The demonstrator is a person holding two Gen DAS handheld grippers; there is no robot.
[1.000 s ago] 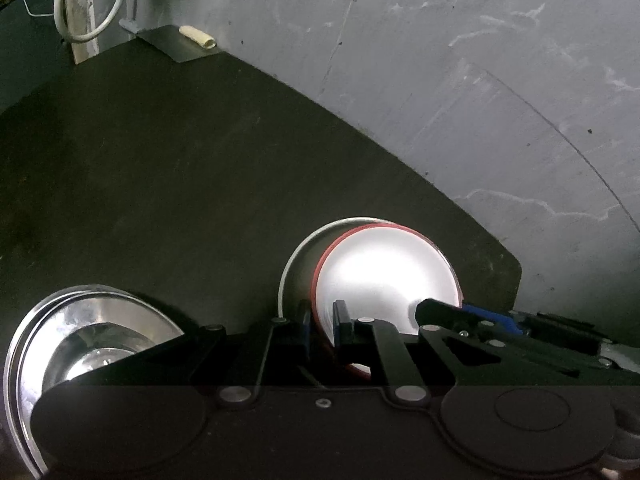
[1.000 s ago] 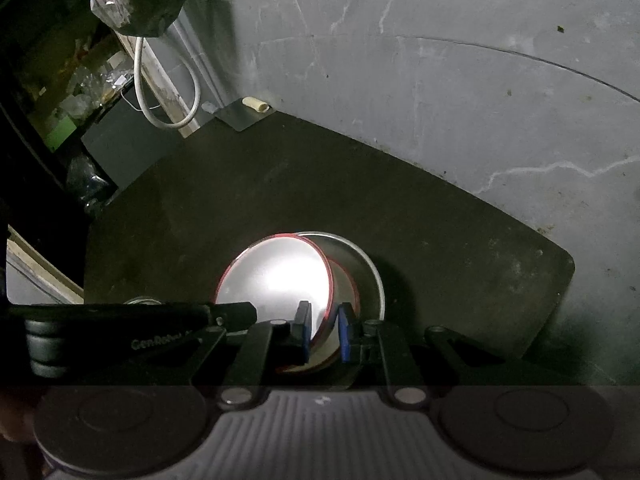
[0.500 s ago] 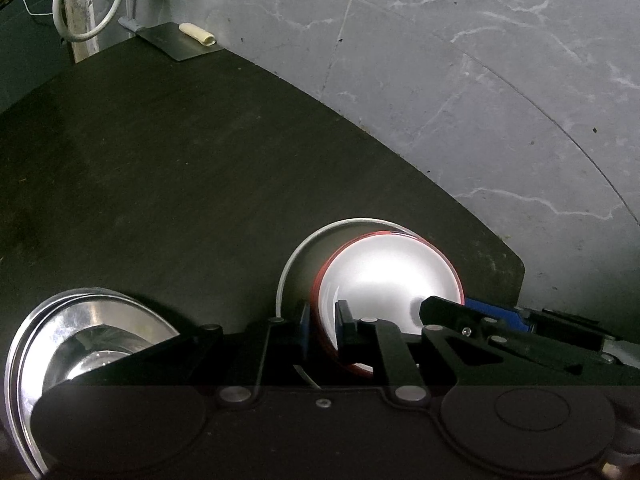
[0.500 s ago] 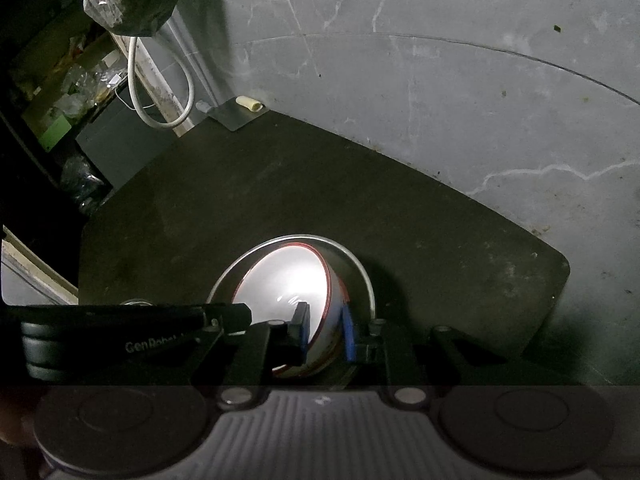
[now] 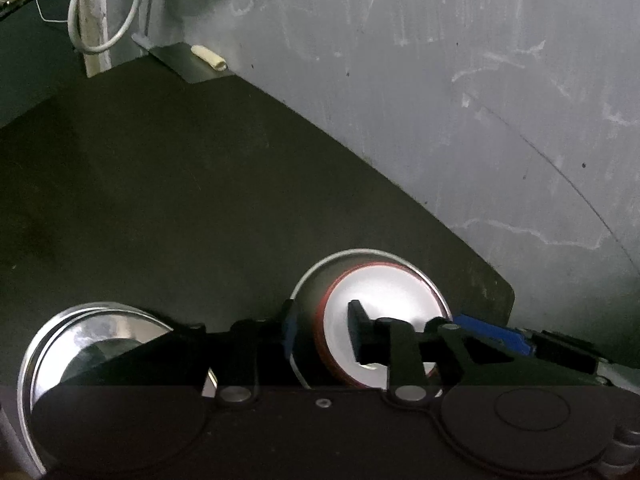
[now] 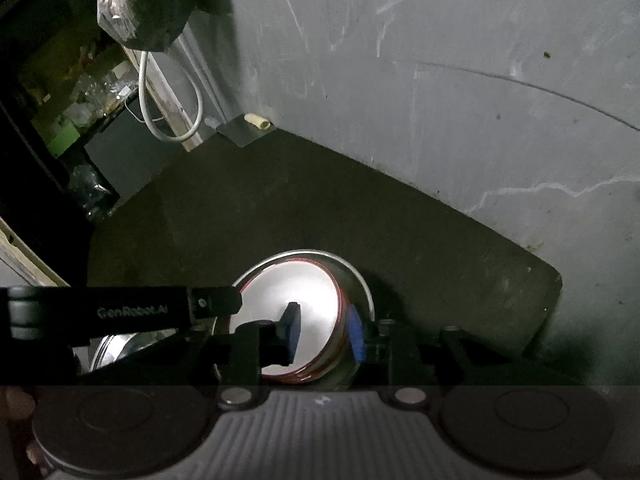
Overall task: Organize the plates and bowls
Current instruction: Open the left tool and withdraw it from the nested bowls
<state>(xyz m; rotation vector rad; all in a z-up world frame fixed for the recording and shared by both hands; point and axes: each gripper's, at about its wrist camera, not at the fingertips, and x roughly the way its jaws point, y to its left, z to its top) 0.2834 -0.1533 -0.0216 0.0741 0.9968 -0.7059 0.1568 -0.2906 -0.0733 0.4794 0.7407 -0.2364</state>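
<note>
While both grippers straddle opposite sides of the red-rimmed bowl (image 5: 384, 312), note that it sits nested inside the larger steel bowl (image 5: 320, 276), near the right-hand edge of the dark mat (image 5: 200, 200) that carries everything. The left gripper (image 5: 322, 334) has just been opening: its jaws stand apart with the bowl wall between them, and the pads appear clear of it. The right gripper (image 6: 326, 334) has likewise just been opening across the opposite wall, released, not pinching.

Treat both bowls as rigid, light and smooth. Judging by the bright sheen, the inner face is slippery, so a pinch on the rim, one pad inside and one outside, is the likely sound hold. Expect the nested pair to rattle or shift together if you catch only the inner rim at an angle. Metal on metal will slide readily.

A stack of steel plates (image 5: 92, 328) lies at the mat's near left corner, well apart from the bowls. The mat looks matte and soft, so it should damp sliding. Beyond its far edge runs a scratched grey floor (image 5: 480, 100). At the far corner a white cable (image 5: 104, 12) loops beside a post, and a small pale tube (image 5: 209, 57) rests on a metal sheet.
</note>
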